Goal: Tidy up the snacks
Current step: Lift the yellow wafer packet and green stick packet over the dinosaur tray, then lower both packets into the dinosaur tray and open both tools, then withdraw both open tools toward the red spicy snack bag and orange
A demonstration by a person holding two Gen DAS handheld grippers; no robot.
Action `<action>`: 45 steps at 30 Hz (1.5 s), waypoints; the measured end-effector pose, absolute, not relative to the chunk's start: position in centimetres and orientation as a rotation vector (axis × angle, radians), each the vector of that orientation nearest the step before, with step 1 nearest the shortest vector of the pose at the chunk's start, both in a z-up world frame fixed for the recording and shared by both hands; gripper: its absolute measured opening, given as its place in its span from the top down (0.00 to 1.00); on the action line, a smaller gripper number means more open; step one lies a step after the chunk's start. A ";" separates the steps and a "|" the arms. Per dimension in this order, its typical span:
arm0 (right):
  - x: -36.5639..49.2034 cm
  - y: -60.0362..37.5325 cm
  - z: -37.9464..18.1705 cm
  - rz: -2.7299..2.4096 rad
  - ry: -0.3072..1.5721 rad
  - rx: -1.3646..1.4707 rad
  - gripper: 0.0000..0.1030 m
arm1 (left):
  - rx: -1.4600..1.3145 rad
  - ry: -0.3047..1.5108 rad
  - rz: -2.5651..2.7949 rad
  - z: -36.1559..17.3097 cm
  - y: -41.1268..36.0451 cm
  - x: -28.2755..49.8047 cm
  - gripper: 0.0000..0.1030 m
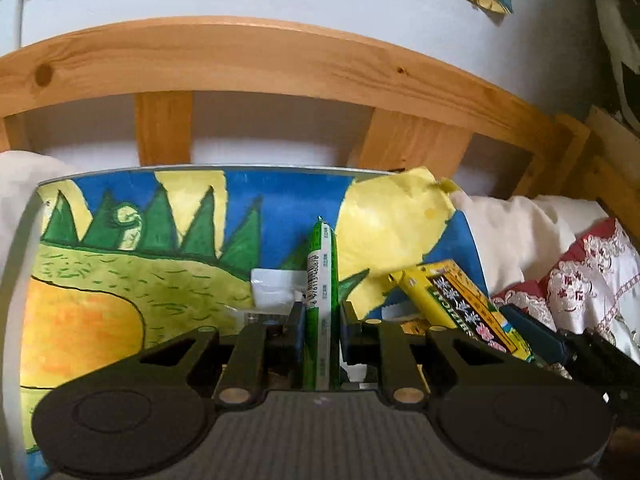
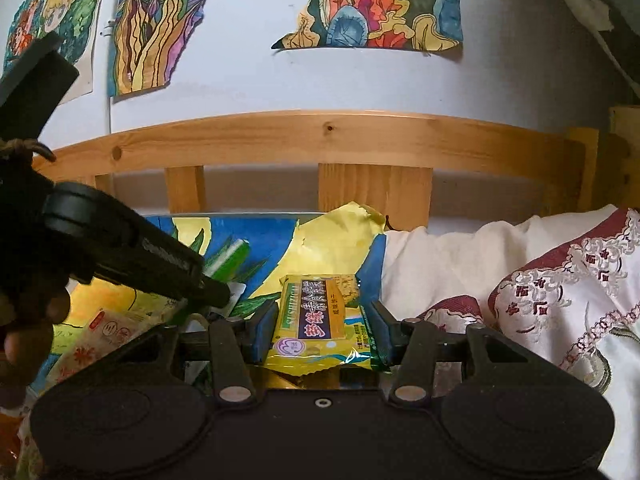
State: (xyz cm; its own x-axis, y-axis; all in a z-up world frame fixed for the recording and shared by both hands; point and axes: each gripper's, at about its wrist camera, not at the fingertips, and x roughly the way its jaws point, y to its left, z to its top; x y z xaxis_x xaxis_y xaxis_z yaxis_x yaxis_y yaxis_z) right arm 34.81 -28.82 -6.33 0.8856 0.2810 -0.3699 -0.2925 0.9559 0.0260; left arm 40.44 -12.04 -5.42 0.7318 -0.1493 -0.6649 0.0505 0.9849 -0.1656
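Note:
A green and white snack stick [image 1: 321,300] stands upright between the pads of my left gripper [image 1: 321,322], which is shut on it above a painted board [image 1: 120,272]. To its right, a yellow snack packet [image 1: 464,304] is held by the other gripper. In the right wrist view my right gripper [image 2: 320,334] is shut on that yellow packet [image 2: 316,320], pads pressing its two sides. The left gripper [image 2: 212,292] comes in from the left there, with the green stick [image 2: 230,258] poking out beyond it.
A wooden slatted bed frame [image 2: 320,136] runs across the back, under a wall hung with drawings [image 2: 380,4]. White and red patterned bedding [image 2: 560,280] lies on the right. A transparent packet [image 1: 276,288] and an orange-printed packet [image 2: 104,336] lie on the painted board.

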 end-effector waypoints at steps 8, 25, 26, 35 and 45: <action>34.8 -28.7 -6.3 0.296 0.388 -0.030 0.45 | -0.158 0.742 -0.100 -5.6 -11.7 40.1 0.74; 31.7 -29.1 -3.1 0.252 0.289 -0.023 0.15 | -0.288 0.561 -0.009 -2.2 -8.0 34.2 0.21; 31.4 -29.1 -2.8 0.250 0.282 -0.023 0.14 | -0.290 0.546 -0.002 -1.9 -7.8 33.6 0.18; 26.6 -29.0 0.6 0.247 0.198 -0.002 0.04 | -0.293 0.450 0.038 0.4 -6.2 27.6 0.05; 21.0 -27.9 2.9 0.276 0.135 -0.004 0.01 | -0.281 0.420 0.073 0.9 -4.3 20.4 0.01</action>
